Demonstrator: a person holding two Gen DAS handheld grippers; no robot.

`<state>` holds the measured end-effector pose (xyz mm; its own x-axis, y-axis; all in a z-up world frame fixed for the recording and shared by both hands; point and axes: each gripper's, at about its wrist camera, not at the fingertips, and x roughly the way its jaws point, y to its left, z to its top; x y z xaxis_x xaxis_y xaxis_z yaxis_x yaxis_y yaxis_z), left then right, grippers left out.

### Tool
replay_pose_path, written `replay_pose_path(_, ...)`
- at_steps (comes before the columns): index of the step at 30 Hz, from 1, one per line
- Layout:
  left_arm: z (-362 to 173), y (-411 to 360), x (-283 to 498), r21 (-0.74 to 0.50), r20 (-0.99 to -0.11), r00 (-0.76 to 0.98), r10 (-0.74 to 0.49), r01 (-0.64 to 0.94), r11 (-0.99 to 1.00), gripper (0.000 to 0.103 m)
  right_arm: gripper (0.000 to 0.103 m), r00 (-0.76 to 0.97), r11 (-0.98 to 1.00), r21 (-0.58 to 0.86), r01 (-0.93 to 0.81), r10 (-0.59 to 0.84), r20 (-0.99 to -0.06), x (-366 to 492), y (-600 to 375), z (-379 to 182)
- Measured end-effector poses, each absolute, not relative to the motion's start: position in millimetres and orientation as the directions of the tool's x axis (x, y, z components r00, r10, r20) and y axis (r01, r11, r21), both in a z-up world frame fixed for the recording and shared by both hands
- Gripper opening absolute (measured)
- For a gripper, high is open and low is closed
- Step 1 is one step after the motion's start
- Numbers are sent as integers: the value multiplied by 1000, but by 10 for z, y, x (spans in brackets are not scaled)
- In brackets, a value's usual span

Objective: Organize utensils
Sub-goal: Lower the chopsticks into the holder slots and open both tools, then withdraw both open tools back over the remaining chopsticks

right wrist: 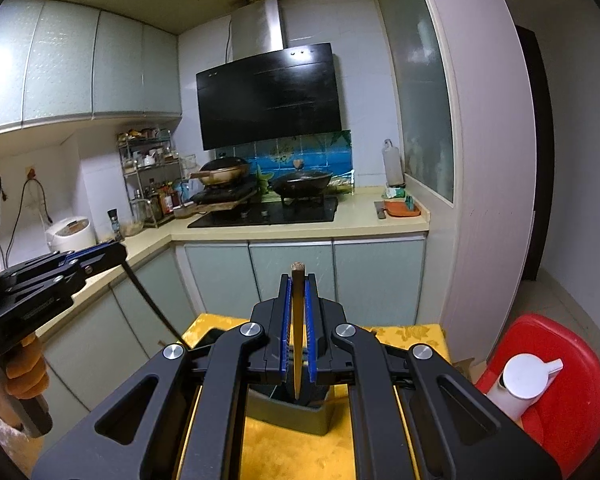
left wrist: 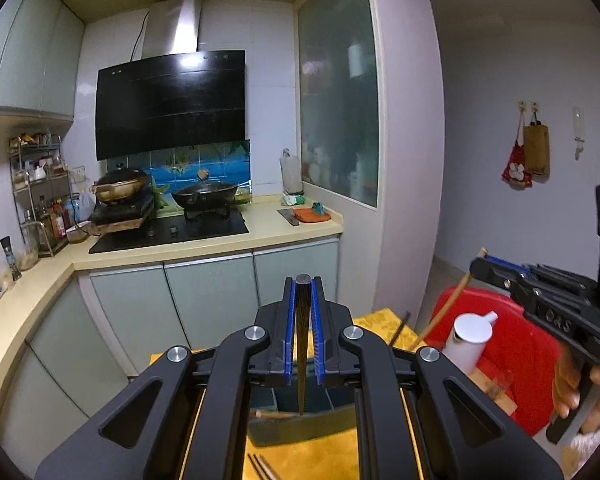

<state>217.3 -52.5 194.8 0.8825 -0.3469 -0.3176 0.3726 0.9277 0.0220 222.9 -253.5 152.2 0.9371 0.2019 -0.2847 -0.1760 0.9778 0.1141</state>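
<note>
My left gripper (left wrist: 303, 284) is shut on a dark chopstick (left wrist: 302, 340) that hangs down with its tip over a dark grey utensil holder (left wrist: 268, 428). A brown utensil end (left wrist: 270, 415) rests at the holder's rim. My right gripper (right wrist: 298, 276) is shut on a light wooden chopstick (right wrist: 298, 340), whose lower end points into the same holder (right wrist: 296, 412). Each view shows the other tool too: the right gripper (left wrist: 480, 264) with its pale chopstick (left wrist: 446, 308), and the left gripper (right wrist: 118, 250) with its dark chopstick (right wrist: 152, 304).
The holder stands on a yellow tablecloth (right wrist: 292, 452). Loose chopsticks (left wrist: 260, 466) lie near the front, another dark one (left wrist: 400, 328) farther back. A red stool (right wrist: 560, 360) with a white jug (right wrist: 524, 376) is at the right. A kitchen counter (right wrist: 300, 228) with pans runs behind.
</note>
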Motion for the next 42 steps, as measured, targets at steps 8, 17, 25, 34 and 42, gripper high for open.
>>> replay_pose_path(8, 1712, -714, 2612, -13, -366, 864, -344, 365, 931, 7, 7, 924, 982, 98, -162, 186, -335, 2519, -2513, 1376)
replay_pose_path(17, 1206, -747, 2812, -4, -441, 840, -317, 351, 936, 7, 7, 883, 980, 74, -183, 197, -426, 2742, -2316, 1062)
replay_pose_path(25, 924, -750, 2926, -3, -489, 819, -300, 342, 940, 7, 7, 858, 978, 59, -198, 202, -472, 2830, -2187, 875)
replay_pose_path(34, 1007, -655, 2747, 17, -431, 855, -290, 329, 944, 44, 51, 876, 984, 88, -152, 175, -449, 2782, -2243, 920)
replay_pose_path(42, 1073, -551, 2583, 5, -410, 865, -289, 319, 948, 74, 52, 900, 989, 48, -137, 144, -410, 2630, -2253, 1015)
